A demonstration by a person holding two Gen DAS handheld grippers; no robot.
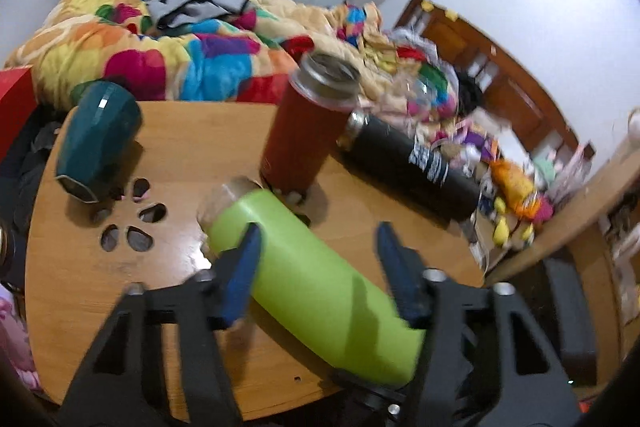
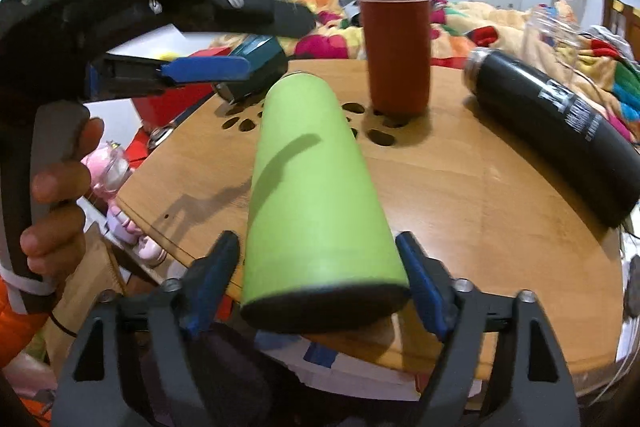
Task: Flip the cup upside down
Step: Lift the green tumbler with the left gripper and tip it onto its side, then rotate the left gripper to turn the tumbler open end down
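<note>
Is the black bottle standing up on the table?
No, the black bottle lies on its side on the wooden table, while the red bottle stands upright.

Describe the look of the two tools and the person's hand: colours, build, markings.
Both tools are black plastic, with triangular cut-out frames, silver bolts and blue finger pads: left tool, right tool. A bare hand with an orange sleeve grips a grey handle. No cables or markings are discernible.

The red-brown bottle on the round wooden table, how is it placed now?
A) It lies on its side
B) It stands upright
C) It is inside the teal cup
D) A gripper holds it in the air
B: the red-brown bottle stands upright on the table, steel neck on top, untouched.
</note>
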